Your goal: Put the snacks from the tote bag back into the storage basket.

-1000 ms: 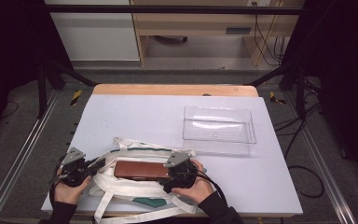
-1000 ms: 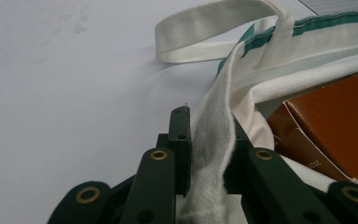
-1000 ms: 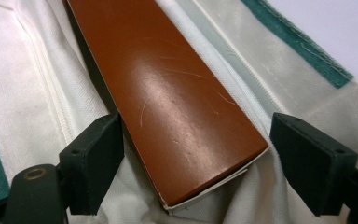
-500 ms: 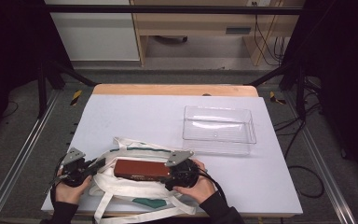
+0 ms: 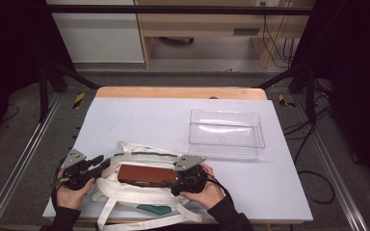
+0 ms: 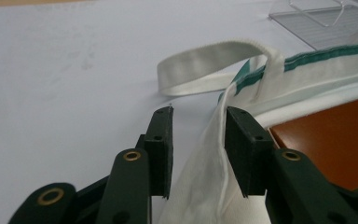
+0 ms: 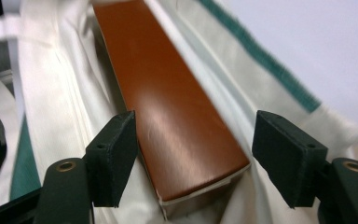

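Box [image 5: 147, 175] lay inside the bag [image 5: 139, 195], near the table's front edge, so packing looked mostly done. My left gripper [image 6: 199, 122] had just been opening, bag rim loose between its jaws. My right gripper [image 7: 205, 140] straddled the box end, pads apart, not touching. Left: withdraw.

Dark sleeves; each hand-held gripper, left [image 5: 98, 164] and right [image 5: 173, 182], black with grey three-cornered top plate, brass-ringed screw holes, square black pads.

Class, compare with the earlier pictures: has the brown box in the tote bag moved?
No. The brown box keeps its place relative to the clear container.
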`<state>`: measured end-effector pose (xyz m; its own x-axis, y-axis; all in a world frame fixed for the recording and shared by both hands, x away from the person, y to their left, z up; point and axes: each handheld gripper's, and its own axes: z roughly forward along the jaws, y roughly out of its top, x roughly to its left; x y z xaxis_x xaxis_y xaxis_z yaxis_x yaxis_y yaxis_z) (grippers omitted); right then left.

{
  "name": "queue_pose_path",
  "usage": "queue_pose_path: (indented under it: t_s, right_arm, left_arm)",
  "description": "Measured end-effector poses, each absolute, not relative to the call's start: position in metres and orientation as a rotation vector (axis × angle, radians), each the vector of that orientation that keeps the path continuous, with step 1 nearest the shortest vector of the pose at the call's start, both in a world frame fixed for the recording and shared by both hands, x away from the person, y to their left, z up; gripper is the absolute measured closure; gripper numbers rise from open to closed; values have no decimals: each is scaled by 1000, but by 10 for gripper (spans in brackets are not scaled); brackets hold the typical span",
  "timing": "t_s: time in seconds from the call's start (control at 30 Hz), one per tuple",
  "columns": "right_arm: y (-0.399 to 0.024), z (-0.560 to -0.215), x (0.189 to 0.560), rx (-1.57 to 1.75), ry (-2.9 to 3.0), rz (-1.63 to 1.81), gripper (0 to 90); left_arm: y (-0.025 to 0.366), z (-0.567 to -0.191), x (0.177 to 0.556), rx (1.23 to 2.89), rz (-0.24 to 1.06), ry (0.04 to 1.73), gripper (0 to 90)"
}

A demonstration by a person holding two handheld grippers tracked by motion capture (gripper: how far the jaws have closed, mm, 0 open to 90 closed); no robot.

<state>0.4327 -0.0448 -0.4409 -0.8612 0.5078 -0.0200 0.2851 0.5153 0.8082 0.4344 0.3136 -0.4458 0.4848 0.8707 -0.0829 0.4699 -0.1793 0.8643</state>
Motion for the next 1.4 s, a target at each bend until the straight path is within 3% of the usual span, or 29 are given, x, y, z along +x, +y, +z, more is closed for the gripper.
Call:
queue_pose_path:
  t_s: [0.1,0.2,0.27,0.9,1.2,1.4]
  right_arm:
    - [-41,-438,432,645,2525,1297,356]
    - [-36,-441,431,613,2532,1286,379]
    - [-36,-441,432,617,2544,1301,379]
    - [-19,-453,442,565,2596,1146,297]
    - [-16,-442,442,488,2667,1020,375]
    - [-18,-442,440,514,2675,1012,375]
  left_arm:
    - [312,-446,439,1825,539,1131,661]
    - [310,-448,442,1834,500,1148,776]
    - [308,-449,442,1848,499,1155,805]
    - [309,-451,442,1839,446,1165,857]
    - [307,-451,439,1819,478,1178,859]
    - [305,-453,438,1818,496,1178,856]
